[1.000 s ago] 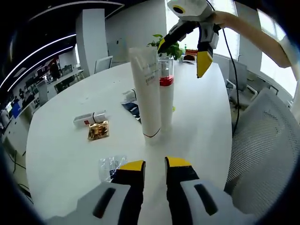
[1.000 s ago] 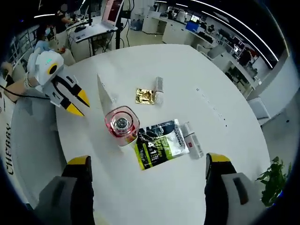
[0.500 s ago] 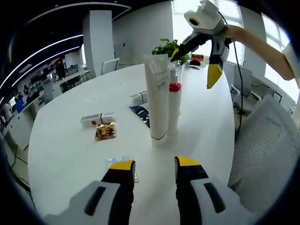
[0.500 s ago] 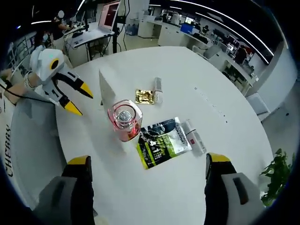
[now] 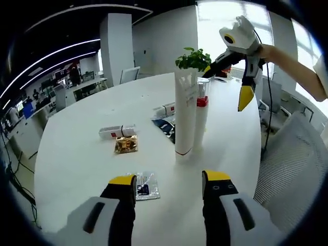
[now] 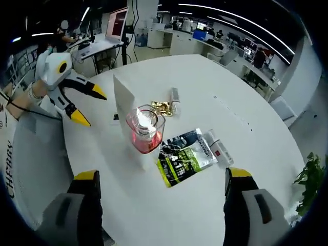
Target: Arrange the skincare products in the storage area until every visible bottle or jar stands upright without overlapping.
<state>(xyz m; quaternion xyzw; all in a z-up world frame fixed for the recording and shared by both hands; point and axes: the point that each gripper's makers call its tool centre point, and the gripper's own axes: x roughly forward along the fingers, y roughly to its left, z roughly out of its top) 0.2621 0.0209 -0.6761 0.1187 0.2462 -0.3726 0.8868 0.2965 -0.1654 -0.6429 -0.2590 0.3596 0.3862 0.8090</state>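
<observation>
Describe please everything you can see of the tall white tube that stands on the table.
The white tube stands upright on its wider end on the round white table, and a thin dark line runs around its foot. It looks like smooth, soft plastic with small print near the flat, crimped top. The clear bottle with a red band stands close beside it; whether they touch cannot be told. In the right gripper view, the tube appears from above as a thin flat blade. No gripper holds it.

White tube [image 5: 185, 113] + red-capped bottle [image 5: 201, 120] block table [image 5: 77, 154] centre; sachets [image 5: 126, 145] left; right side open.
</observation>
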